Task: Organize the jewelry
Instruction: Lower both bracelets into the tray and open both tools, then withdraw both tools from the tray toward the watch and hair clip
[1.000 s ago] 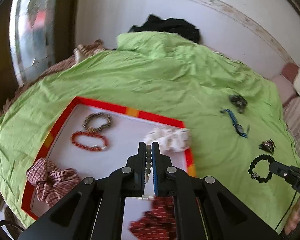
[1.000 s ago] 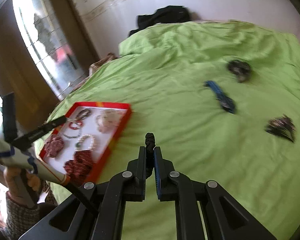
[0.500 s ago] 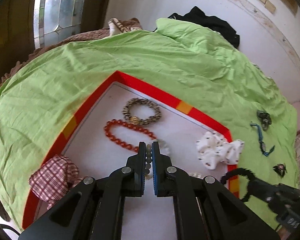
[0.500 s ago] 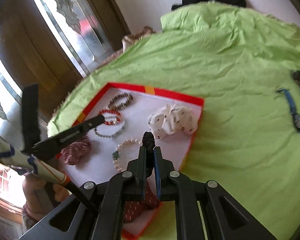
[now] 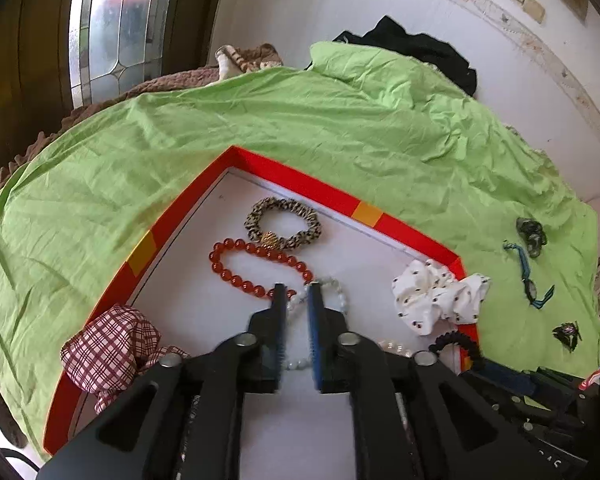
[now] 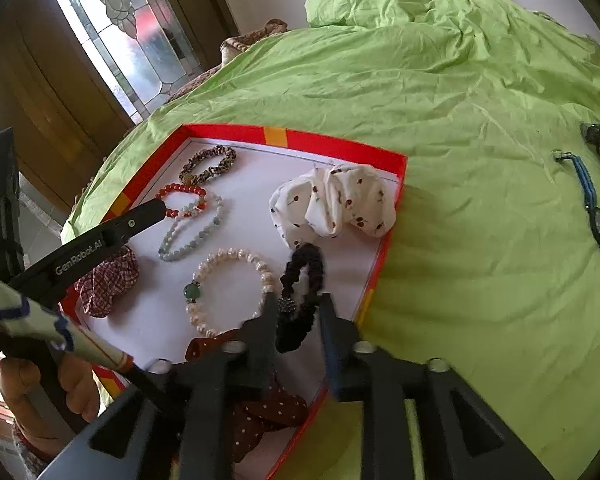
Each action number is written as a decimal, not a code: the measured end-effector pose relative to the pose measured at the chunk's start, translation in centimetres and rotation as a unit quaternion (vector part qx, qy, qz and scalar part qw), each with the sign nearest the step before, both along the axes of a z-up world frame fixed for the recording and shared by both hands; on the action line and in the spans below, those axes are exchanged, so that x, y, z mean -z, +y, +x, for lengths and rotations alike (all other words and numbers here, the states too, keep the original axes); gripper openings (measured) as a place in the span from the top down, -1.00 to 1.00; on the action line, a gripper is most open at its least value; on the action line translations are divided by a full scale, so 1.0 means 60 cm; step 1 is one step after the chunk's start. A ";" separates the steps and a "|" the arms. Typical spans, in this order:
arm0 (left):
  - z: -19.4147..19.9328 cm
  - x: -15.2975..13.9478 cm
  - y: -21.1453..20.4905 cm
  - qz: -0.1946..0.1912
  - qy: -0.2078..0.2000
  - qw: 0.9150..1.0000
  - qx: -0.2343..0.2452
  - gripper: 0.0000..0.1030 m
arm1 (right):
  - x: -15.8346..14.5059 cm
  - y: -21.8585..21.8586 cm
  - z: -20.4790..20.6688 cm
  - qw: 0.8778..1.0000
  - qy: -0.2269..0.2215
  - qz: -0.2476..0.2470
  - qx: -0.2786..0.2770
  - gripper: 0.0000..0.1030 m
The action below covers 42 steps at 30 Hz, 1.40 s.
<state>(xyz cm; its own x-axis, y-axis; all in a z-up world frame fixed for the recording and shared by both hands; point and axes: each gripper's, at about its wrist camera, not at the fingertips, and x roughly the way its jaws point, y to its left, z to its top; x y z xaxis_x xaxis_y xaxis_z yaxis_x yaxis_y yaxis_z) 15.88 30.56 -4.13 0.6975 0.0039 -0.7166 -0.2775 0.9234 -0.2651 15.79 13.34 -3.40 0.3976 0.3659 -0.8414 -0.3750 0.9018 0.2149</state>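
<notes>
Right wrist | your right gripper (image 6: 298, 312) jaws parted, black bracelet (image 6: 300, 300) slack between them over tray (image 6: 340, 146) | left gripper (image 5: 297, 294) parted astride pale beads (image 5: 332, 288)

Red-walled cardboard tray (image 6: 336, 145) with orange patches, white floor. Lime-green bedsheet (image 6: 460, 92). White fabric scrunchie (image 6: 332, 200) with red dots; leopard-print fabric scrunchie (image 5: 284, 224); red bead bracelet (image 5: 244, 264).

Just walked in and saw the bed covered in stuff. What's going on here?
A person with a gripper in each hand is sorting jewelry into a red-rimmed tray on the green bedspread. The left gripper is open over a pale bead bracelet lying in the tray. The right gripper is open around a black bracelet. A blue watch and two dark pieces lie outside the tray.
</notes>
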 end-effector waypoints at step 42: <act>-0.035 -0.040 -0.121 0.143 -0.043 0.989 0.014 0.04 | -0.028 -0.198 -0.136 0.987 -0.082 -0.098 0.094 0.26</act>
<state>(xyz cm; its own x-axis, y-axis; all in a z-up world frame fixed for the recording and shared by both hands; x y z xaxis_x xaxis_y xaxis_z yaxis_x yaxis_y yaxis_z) 13.77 23.33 -1.75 0.7592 0.1778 -0.6261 -0.2380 0.9712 -0.0129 7.61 1.45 -1.75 0.5803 0.1093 -0.8070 -0.2131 0.9768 -0.0209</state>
